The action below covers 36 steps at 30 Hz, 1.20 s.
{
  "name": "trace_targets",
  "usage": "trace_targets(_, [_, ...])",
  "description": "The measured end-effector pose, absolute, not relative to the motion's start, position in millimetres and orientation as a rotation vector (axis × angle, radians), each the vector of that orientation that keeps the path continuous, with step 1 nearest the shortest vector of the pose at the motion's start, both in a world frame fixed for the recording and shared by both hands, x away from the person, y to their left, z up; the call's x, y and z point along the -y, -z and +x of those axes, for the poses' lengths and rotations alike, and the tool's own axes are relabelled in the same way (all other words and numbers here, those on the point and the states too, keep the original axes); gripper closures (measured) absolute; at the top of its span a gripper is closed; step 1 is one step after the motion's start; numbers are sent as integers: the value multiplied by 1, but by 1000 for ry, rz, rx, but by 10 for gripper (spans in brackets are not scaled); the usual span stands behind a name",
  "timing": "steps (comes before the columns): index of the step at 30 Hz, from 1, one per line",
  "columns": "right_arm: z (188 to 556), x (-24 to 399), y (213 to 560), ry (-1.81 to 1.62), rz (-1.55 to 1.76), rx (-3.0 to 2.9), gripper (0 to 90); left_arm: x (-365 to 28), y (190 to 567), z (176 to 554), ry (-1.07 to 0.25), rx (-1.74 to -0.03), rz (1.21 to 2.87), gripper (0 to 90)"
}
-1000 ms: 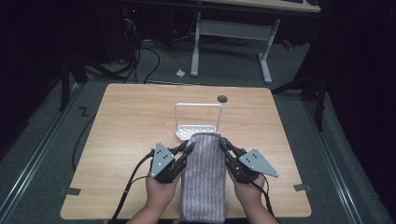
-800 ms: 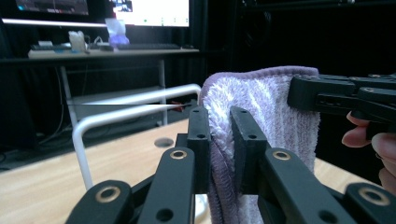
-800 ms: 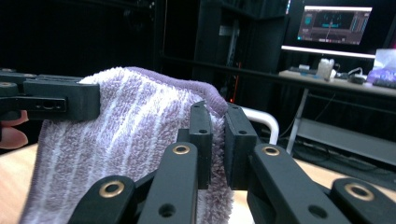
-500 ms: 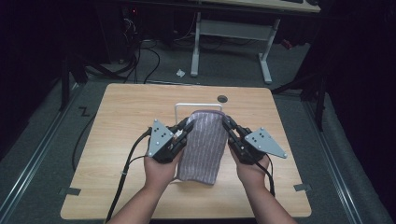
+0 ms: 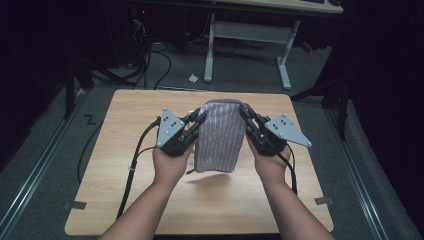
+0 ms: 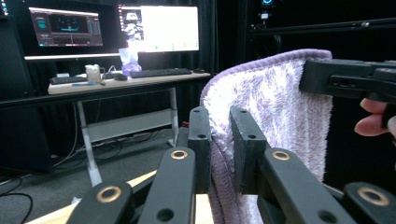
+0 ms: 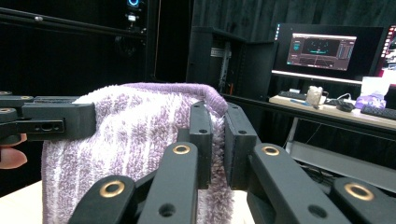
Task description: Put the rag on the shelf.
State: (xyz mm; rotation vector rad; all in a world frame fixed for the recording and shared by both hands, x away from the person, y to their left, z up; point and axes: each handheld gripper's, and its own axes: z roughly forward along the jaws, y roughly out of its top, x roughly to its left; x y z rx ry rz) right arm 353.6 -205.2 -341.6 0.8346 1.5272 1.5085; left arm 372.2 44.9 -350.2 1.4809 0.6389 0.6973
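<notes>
The towel (image 5: 218, 135) hangs in the air between the two grippers, its long axis running down toward the table (image 5: 125, 120) and its bottom edge clear of the wood. The left gripper (image 5: 196, 121) and right gripper (image 5: 246, 116) each clamp a top corner, equally near, both hands raised level side by side.

Table (image 5: 125, 200) bare on L, R & near edge, so wide passage there. Mid-table blocked: purple towel (image 5: 220, 135) hangs between L hand-held gripper (image 5: 196, 121) & R hand-held gripper (image 5: 246, 116); no way through betw. them.
</notes>
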Motion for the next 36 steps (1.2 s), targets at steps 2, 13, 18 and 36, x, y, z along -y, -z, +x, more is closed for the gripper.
trace_targets(2, [356,205,340,-1508,839,-1531,842,-45,349,376,-701,-639,1488,798])
trace_targets(13, [397,199,327,-1453,869,-1548,842,-47,335,418,-740,-652,1529,799])
trace_targets(18, [418,201,317,-1442,880,-1542,841,-45,329,439,-734,-647,1525,798])
trace_targets(36, [489,196,318,-1410,928,-1606,839,-45,325,498,-776,-732,1608,793])
